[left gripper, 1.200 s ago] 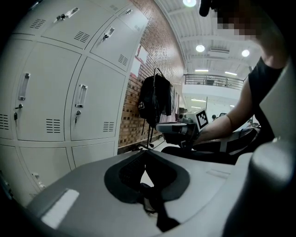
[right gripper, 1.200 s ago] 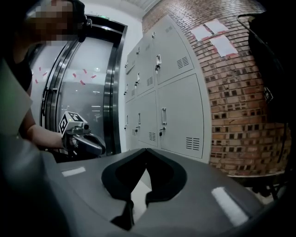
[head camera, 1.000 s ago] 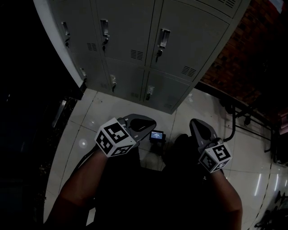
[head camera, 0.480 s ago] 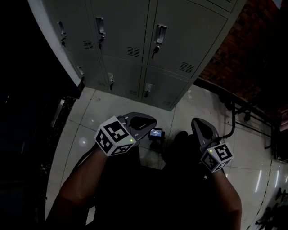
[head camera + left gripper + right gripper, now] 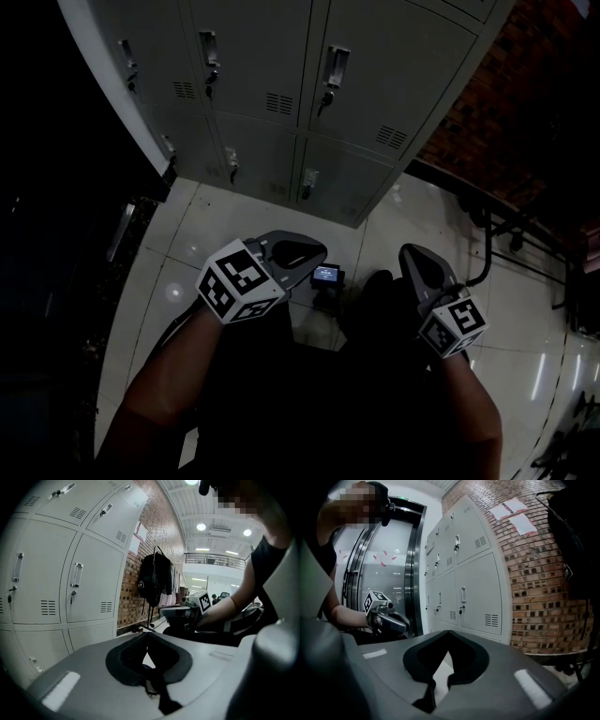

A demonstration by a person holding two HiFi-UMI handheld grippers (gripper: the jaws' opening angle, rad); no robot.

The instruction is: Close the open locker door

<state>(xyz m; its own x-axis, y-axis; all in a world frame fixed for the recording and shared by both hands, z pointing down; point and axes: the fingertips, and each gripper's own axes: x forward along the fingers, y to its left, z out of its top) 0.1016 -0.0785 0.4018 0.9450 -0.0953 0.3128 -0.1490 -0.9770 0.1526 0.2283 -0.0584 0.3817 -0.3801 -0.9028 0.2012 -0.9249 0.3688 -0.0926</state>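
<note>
Left gripper (image 5: 298, 255), right gripper (image 5: 419, 265) pinched shut, empty, short of lockers (image 5: 281, 94). Open door unclear; probably light steel: push free edge.

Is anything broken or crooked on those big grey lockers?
Nothing stands out. Every door on the lockers that shows sits flush and shut, with none hanging open or crooked. The left gripper and the right gripper are both shut and empty, held low and away from the lockers.
</note>
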